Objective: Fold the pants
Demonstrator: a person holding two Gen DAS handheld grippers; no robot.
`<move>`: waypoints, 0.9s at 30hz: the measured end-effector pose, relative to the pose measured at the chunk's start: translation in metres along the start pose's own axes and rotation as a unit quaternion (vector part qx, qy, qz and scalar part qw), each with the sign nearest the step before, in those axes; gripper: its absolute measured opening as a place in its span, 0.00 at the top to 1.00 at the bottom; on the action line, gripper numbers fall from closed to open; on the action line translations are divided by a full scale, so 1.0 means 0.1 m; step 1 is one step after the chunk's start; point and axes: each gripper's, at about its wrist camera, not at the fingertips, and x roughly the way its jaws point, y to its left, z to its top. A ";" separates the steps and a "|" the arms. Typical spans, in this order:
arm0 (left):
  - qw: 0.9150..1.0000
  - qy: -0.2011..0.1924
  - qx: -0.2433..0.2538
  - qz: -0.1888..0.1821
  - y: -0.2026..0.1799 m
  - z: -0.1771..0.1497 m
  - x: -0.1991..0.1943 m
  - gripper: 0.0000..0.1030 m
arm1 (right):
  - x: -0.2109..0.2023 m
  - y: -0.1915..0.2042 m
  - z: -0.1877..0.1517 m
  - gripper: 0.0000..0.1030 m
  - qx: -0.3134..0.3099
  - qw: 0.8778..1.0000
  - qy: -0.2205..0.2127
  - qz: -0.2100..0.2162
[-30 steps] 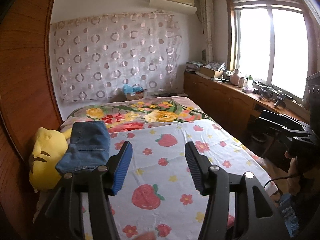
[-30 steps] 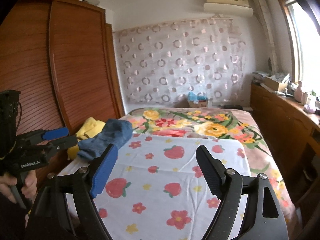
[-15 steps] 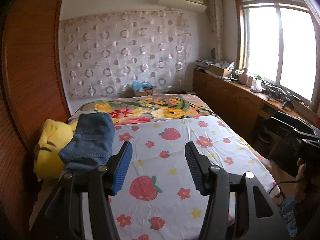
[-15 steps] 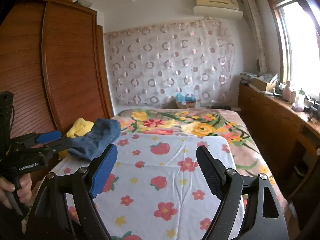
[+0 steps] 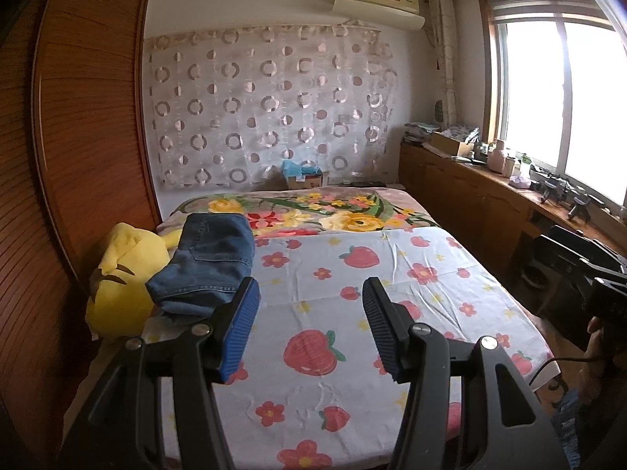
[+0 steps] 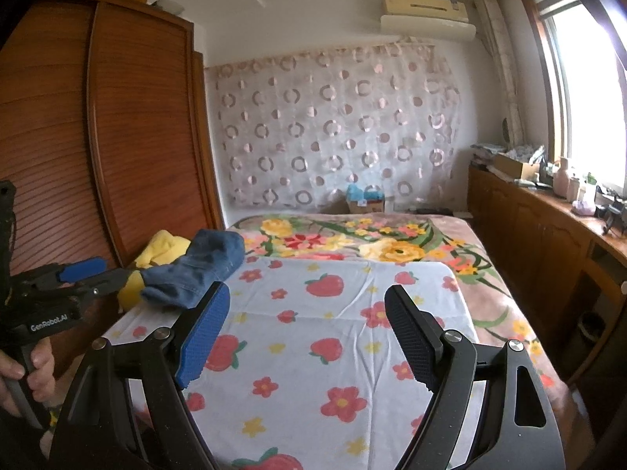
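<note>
A folded pair of blue jeans (image 5: 207, 262) lies at the bed's left edge, partly on a yellow plush toy (image 5: 121, 274); the jeans also show in the right wrist view (image 6: 196, 270). My left gripper (image 5: 309, 313) is open and empty, held above the strawberry sheet (image 5: 352, 313), to the right of and nearer than the jeans. My right gripper (image 6: 305, 325) is open and empty above the same sheet (image 6: 333, 333). The left gripper also shows from the side at the left of the right wrist view (image 6: 84, 270), close to the jeans.
A wooden wardrobe (image 5: 70, 156) runs along the bed's left side. A flowered blanket (image 5: 313, 215) covers the far half of the bed. A wooden cabinet (image 5: 470, 196) with clutter stands under the window at the right. A cardboard box (image 5: 303, 176) sits by the curtained wall.
Both grippers have drawn back and tilted up a little, so more of the room and ceiling shows. The jeans stay in place. Both grippers stay open.
</note>
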 end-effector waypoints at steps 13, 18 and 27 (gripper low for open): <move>1.000 0.000 -0.001 0.000 0.03 -0.01 -0.01 0.47 | 0.02 0.03 -0.01 0.19 0.000 1.000 0.001 -0.006; 1.000 -0.001 -0.001 -0.001 0.03 -0.02 -0.01 0.47 | 0.02 0.02 -0.01 0.19 0.000 1.000 -0.001 -0.008; 1.000 -0.002 0.001 -0.003 0.01 0.01 -0.03 0.47 | 0.02 0.01 -0.02 0.19 0.000 1.000 -0.001 -0.008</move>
